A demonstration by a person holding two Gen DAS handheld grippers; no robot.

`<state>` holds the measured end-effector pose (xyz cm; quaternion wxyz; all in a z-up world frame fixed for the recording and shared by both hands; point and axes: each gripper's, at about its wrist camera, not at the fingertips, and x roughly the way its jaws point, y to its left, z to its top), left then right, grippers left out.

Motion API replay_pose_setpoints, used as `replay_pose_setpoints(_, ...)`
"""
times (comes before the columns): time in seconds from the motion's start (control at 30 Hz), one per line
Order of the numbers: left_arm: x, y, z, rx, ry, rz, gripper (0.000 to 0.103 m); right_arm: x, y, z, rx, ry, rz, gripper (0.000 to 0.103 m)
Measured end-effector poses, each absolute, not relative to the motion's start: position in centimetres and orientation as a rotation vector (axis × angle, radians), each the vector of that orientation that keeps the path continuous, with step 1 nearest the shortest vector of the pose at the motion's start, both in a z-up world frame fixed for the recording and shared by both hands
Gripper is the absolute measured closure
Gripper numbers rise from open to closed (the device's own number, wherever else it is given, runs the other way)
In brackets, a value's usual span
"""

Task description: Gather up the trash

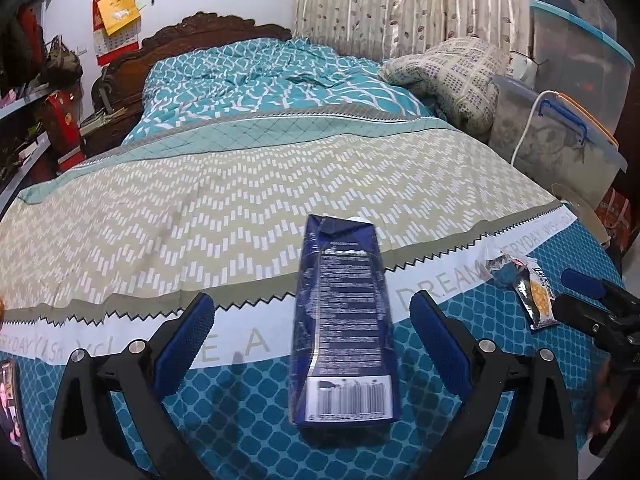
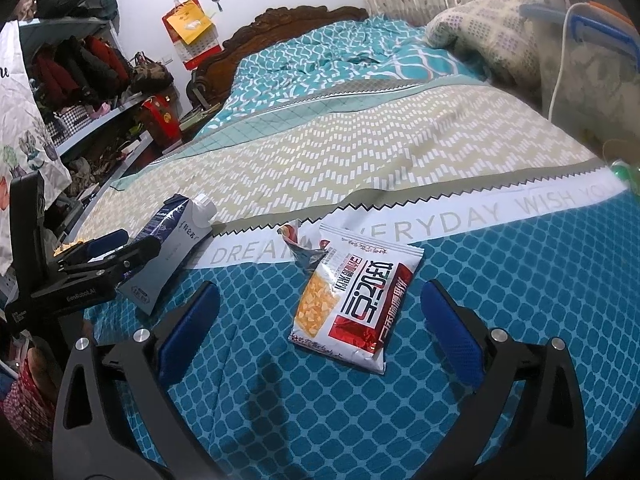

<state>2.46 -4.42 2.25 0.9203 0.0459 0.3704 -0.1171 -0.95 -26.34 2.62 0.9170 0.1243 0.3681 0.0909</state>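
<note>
2 pieces of trash on the bed (image 1: 168, 216), both near its foot edge on the teal-checked band of the cover.

Left gripper (image 1: 310, 334): jaws wide open, holding nothing. The blue carton (image 1: 344, 320) lies flat between the 2 fingers, not touched by either pad. Its long axis runs straight away from the jaws, barcode end nearest the camera, folded top pointing up the bed. So the jaws already straddle its narrow width; a close would take it across the short side.

Right gripper (image 2: 320, 328): jaws at full spread, empty. The snack bag (image 2: 356, 300) lies flat just ahead, between the 2 fingers, clear gap each side. Long axis roughly along the jaw line, tilted a little toward the right finger; the torn end with a crumpled bit of wrapper (image 2: 298, 246) points up the bed, at the white "DREAM" strip.

Split is clean: carton is on the left side of the foot edge, bag on the right, each centred under its own gripper. No reach-across needed. In the right wrist view the left gripper (image 2: 116, 256) sits right over the carton (image 2: 168, 248).

My read: both are in pre-grasp. The bag is thin and flat on soft bedding, so the pads likely need to push in low to get under it, or pinch fabric instead. The carton is rigid, easier.

No bin visible in either view.
</note>
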Motion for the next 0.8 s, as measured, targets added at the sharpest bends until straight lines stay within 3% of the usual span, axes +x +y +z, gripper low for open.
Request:
replay_pose_setpoints(0.33, 3.3, -2.7, 2.0, -0.014, 0.809, -0.282, 0.009, -0.6, -26.8, 2.4, 0.262, 0.766, 0.19, 0.004)
replay_pose_setpoints(0.8, 2.5, -4.2, 2.1, 0.051, 0.783, -0.313, 0.009, -0.7, -26.6, 2.4, 0.262, 0.763, 0.195, 0.004)
